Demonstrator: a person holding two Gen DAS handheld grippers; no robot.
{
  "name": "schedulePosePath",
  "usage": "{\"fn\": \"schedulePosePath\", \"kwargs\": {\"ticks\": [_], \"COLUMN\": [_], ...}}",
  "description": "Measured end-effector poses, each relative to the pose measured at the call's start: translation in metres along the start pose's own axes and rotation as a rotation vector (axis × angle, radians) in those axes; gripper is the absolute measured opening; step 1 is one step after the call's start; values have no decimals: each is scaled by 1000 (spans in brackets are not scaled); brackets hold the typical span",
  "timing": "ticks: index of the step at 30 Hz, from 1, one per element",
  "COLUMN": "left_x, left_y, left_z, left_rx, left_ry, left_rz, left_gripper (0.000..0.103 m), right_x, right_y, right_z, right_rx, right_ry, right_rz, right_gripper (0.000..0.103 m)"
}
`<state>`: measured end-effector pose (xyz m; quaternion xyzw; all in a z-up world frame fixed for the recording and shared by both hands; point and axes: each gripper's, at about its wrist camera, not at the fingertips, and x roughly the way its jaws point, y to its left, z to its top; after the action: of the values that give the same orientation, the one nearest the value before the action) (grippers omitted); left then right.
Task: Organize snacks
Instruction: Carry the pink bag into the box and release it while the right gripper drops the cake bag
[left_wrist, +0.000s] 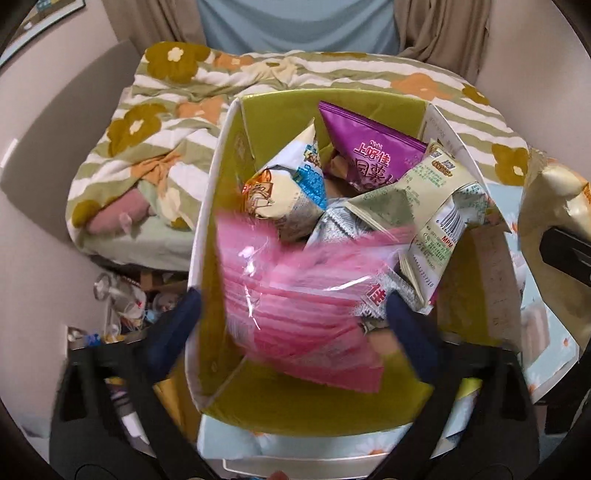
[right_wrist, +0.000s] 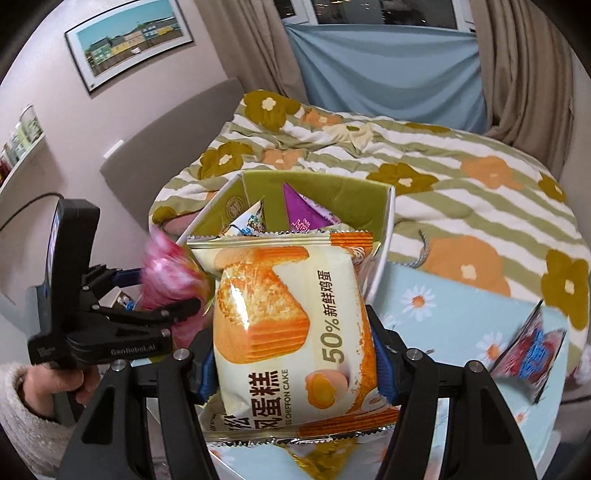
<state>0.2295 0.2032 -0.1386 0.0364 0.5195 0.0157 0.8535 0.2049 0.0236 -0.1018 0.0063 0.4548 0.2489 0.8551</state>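
Well under way, by the look of it. Already in the box (left_wrist: 221, 206): a purple bag (left_wrist: 365, 147) against the far wall, a white and blue bag (left_wrist: 284, 192) toward the left wall, a pale green bag (left_wrist: 428, 192) leaning on the right wall, a silver packet (left_wrist: 332, 221) in the middle.

Pink bag (left_wrist: 295, 295) blurred between the fingers of the left gripper (left_wrist: 291, 321), over the near half of the box; jaws spread wide, pads clear of the wrapper, so seemingly let go and dropping in.

Right gripper (right_wrist: 295, 362) clamped on a cake packet (right_wrist: 288, 325), pads pressing both side edges, held up just short of the box's near rim and not yet inside.

Still to do, judging from here: cake packet into the box, then a red and blue bag (right_wrist: 532, 350) lying on the daisy-print cloth (right_wrist: 443, 295) toward its right edge.

Around: box sitting at the far edge of that cloth, against a flowered quilt (right_wrist: 461, 177); clutter on the floor (left_wrist: 125, 306) off the left side.

In the way: little free room in the box, with bags standing on end. Left gripper over the opening, likely blocking the cake packet until clear.
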Motion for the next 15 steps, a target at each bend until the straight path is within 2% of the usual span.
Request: {"fn": "schedulePosePath", "kwargs": {"ticks": [3, 7, 15], "left_x": [-1, -6, -24], "left_y": [3, 9, 15], "left_z": [-5, -17, -32], "left_rx": [14, -29, -85], "left_ry": [-11, -12, -24], "left_rz": [-19, -36, 2], "left_gripper": [103, 103, 103], "right_x": [2, 4, 15], "right_y": [7, 17, 34], "right_z": [-3, -6, 0], "right_rx": [25, 37, 10], "right_ry": [-5, -13, -40], "right_rz": [-6, -12, 13], "right_gripper": [61, 61, 62]}}
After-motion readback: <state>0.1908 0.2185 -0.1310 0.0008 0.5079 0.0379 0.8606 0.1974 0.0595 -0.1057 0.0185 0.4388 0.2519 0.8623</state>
